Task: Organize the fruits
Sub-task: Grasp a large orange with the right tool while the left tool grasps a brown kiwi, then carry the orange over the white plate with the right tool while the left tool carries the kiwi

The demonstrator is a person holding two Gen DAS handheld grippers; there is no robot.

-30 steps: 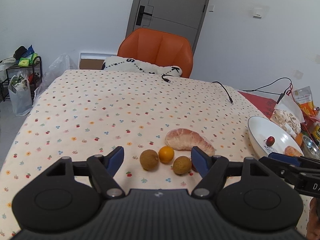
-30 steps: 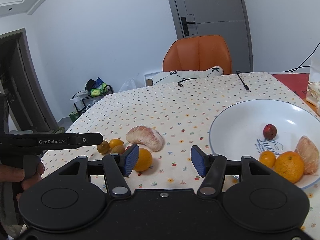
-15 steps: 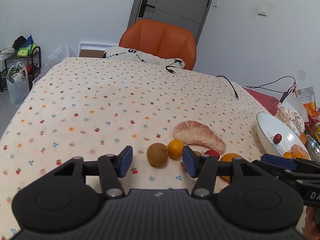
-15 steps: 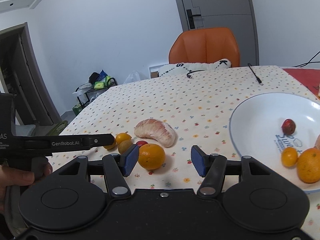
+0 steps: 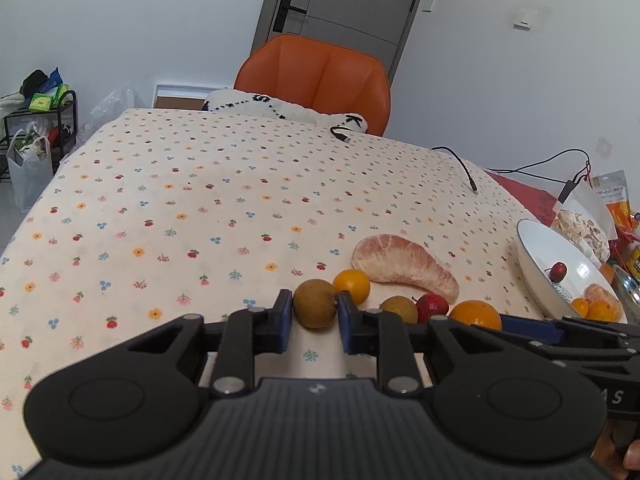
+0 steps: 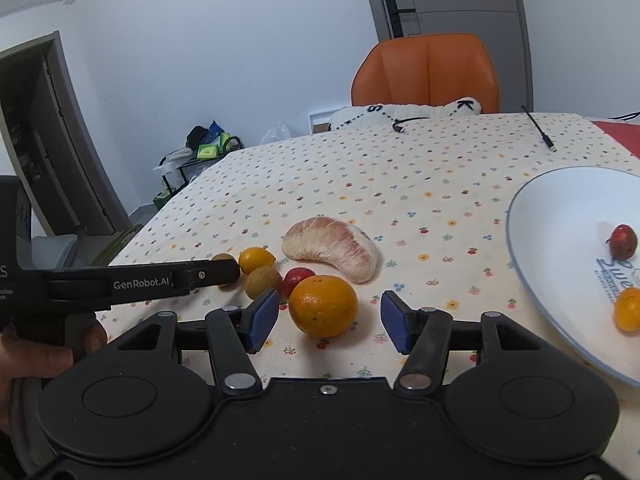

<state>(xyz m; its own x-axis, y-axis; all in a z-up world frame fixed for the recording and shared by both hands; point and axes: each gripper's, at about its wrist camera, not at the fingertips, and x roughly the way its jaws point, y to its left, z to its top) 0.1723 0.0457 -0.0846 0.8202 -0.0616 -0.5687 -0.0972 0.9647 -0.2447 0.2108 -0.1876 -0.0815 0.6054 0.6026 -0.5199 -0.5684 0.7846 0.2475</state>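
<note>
My left gripper (image 5: 313, 312) is shut on a brown round fruit (image 5: 315, 309) that rests on the flowered tablecloth. Beside it lie a small yellow-orange fruit (image 5: 352, 286), a second brown fruit (image 5: 399, 308), a small red fruit (image 5: 432, 307), an orange (image 5: 475, 314) and a pomelo segment (image 5: 404, 267). My right gripper (image 6: 329, 319) is open with the orange (image 6: 323, 306) between its blue pads (image 6: 264, 314), not touching. The white plate (image 6: 560, 200) at the right holds a red fruit (image 6: 623, 241) and a small orange fruit (image 6: 628, 308).
An orange chair (image 5: 316, 80) with a white cushion stands at the table's far edge. Black cables (image 5: 460, 160) lie on the far right of the cloth. Snack bags (image 5: 592, 216) sit beyond the plate. The left gripper's side (image 6: 132, 282) crosses the right wrist view.
My left gripper moved forward and closed on the left brown fruit. My right gripper moved forward and left, so the orange now sits between its open fingers.
</note>
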